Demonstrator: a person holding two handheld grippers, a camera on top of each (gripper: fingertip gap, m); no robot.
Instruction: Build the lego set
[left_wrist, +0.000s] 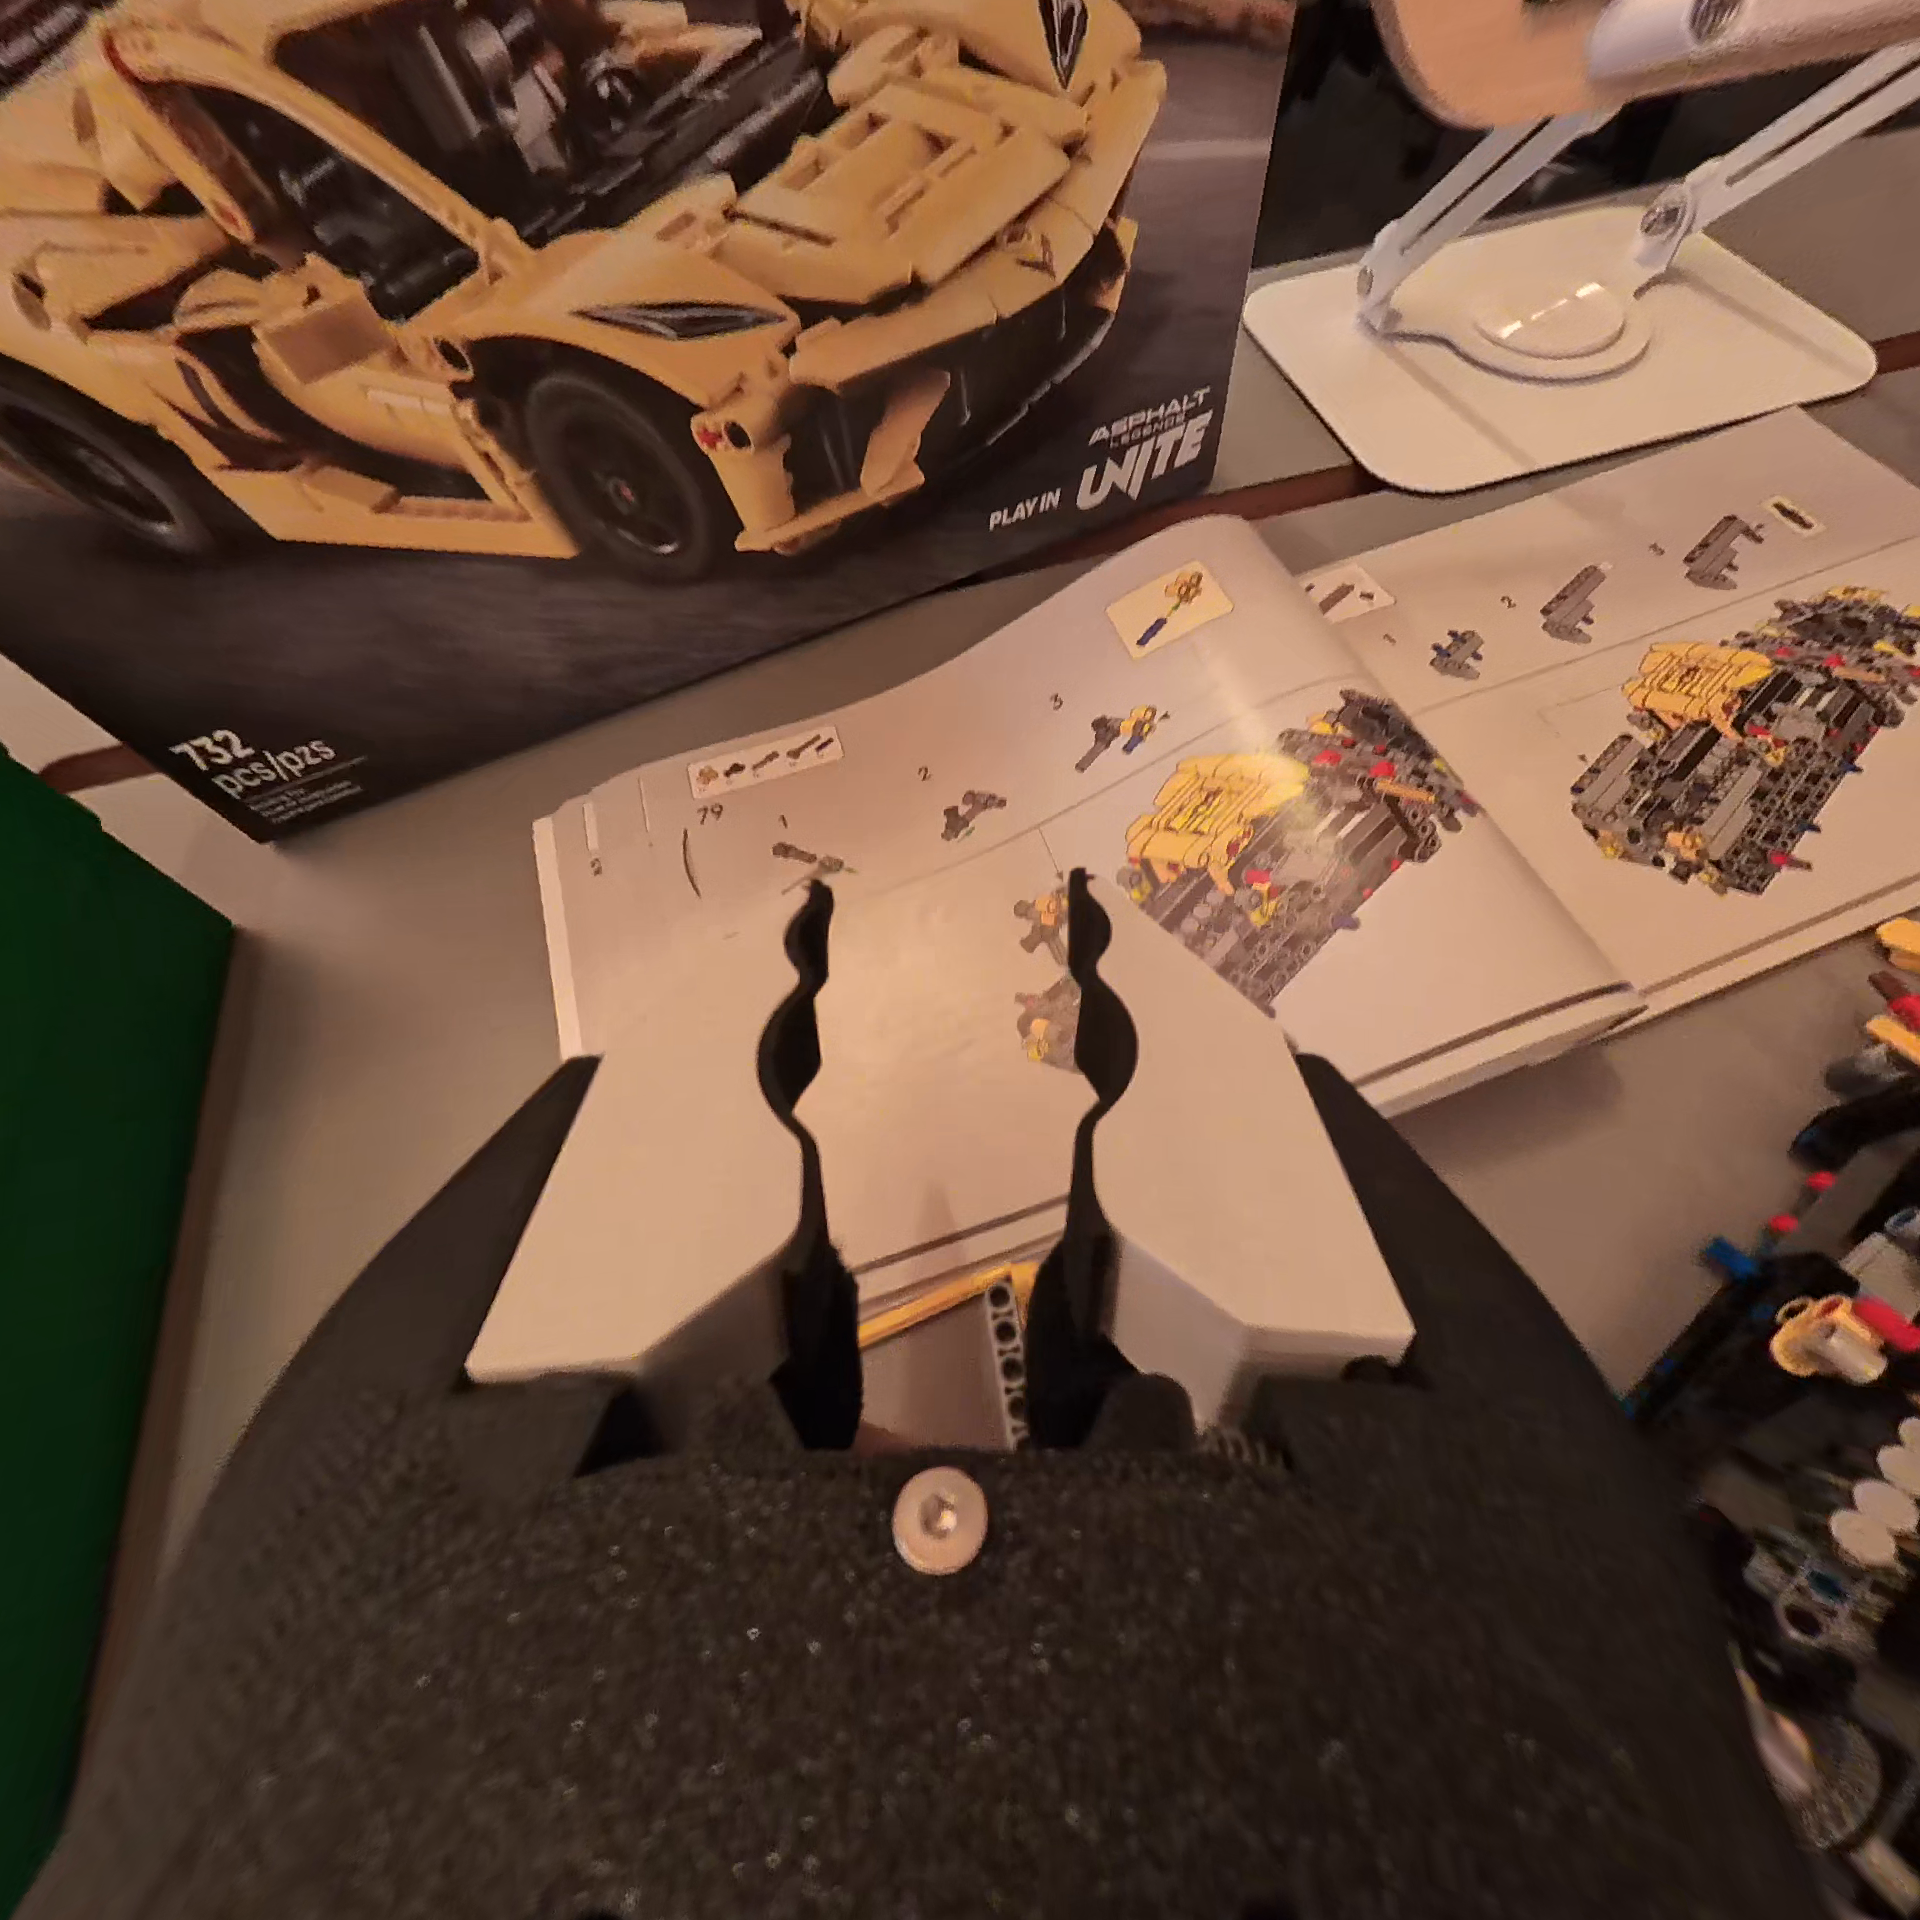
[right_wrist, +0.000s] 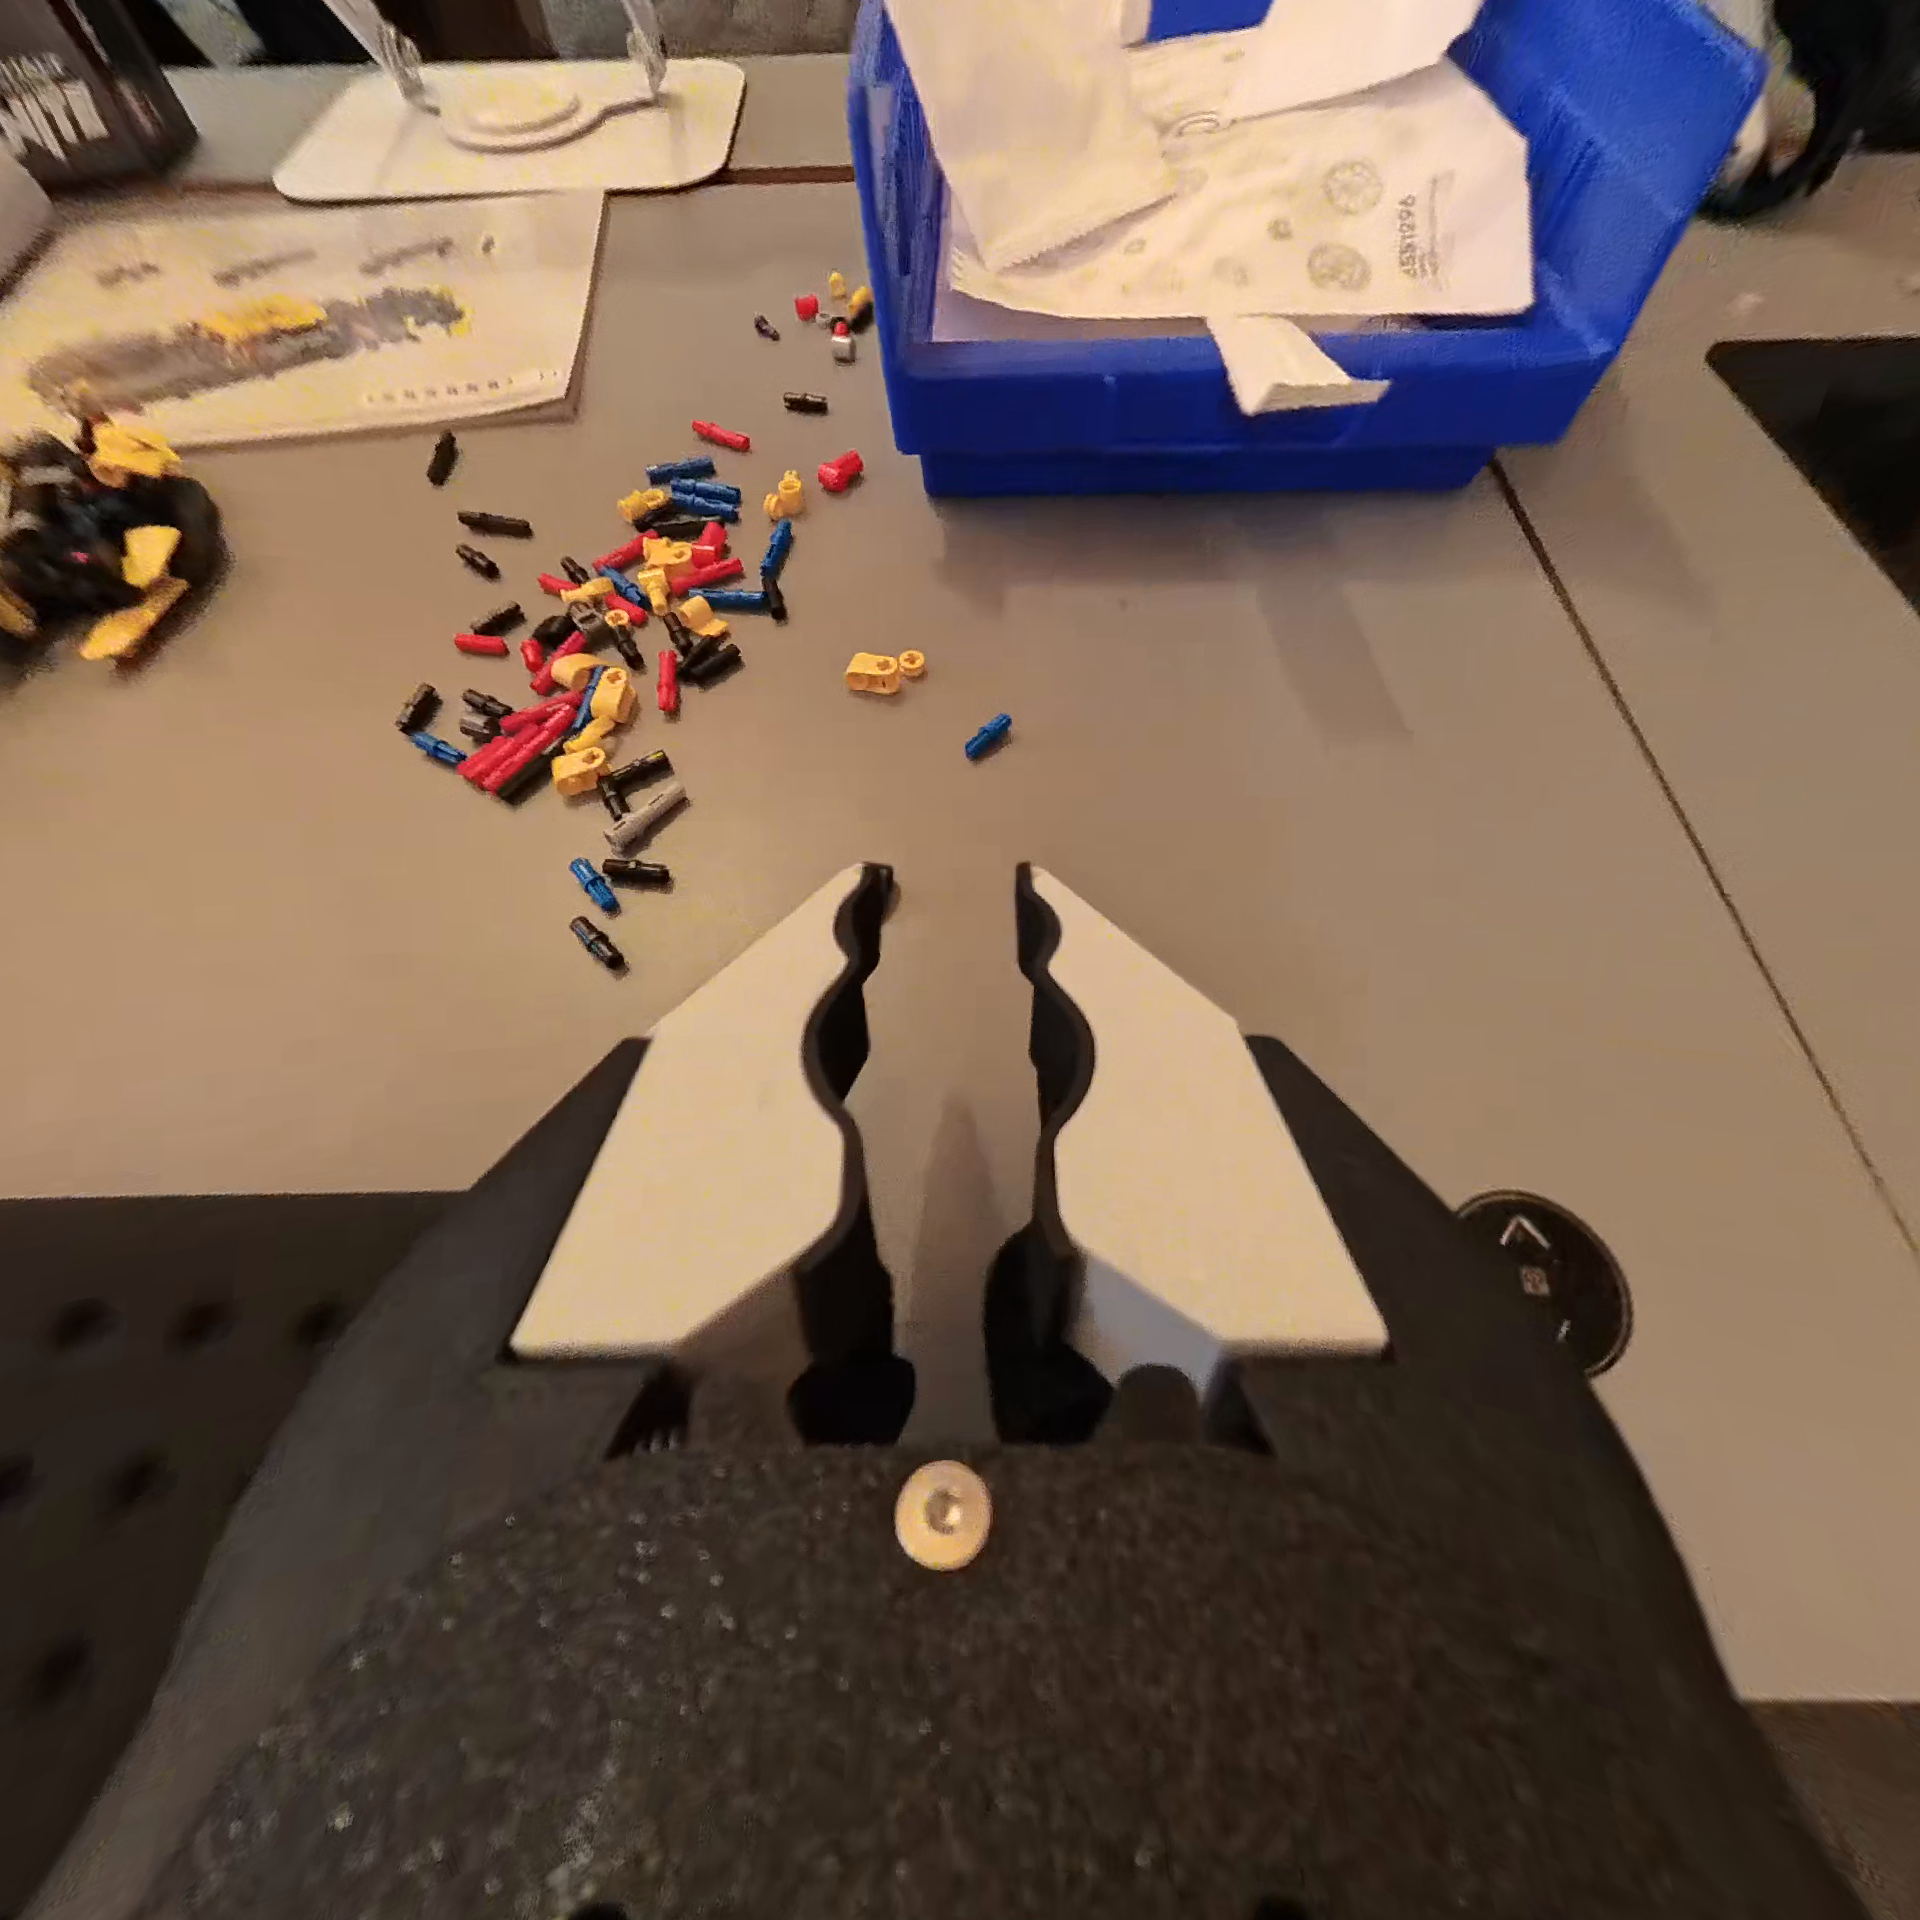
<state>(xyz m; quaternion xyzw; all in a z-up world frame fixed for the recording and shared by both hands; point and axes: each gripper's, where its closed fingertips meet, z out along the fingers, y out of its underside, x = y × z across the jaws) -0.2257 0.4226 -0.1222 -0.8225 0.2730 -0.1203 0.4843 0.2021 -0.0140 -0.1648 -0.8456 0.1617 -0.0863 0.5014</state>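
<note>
My left gripper (left_wrist: 948, 883) is open and empty, hovering over the left page of the open instruction booklet (left_wrist: 1247, 790). A grey beam piece (left_wrist: 987, 1340) lies on the table beneath the fingers' base. The partly built black and yellow car model (left_wrist: 1787, 1351) sits at the right edge; it also shows blurred in the right wrist view (right_wrist: 94, 540). My right gripper (right_wrist: 954, 878) is open and empty above bare table. A scatter of small red, blue, black and yellow pins (right_wrist: 613, 644) lies ahead to its left. A yellow connector (right_wrist: 881, 669) and a blue pin (right_wrist: 987, 736) lie apart, just ahead.
The set's box (left_wrist: 582, 343) stands behind the booklet. A white stand base (left_wrist: 1558, 353) sits at the back. A blue bin (right_wrist: 1247, 416) holds white paper bags. A green object (left_wrist: 94, 1039) is at the left. A dark perforated surface (right_wrist: 156, 1351) borders the table's near edge. About 60 cm separates my left fingertips from my right. The right tips stand about 9 cm off the blue pin (right_wrist: 987, 736).
</note>
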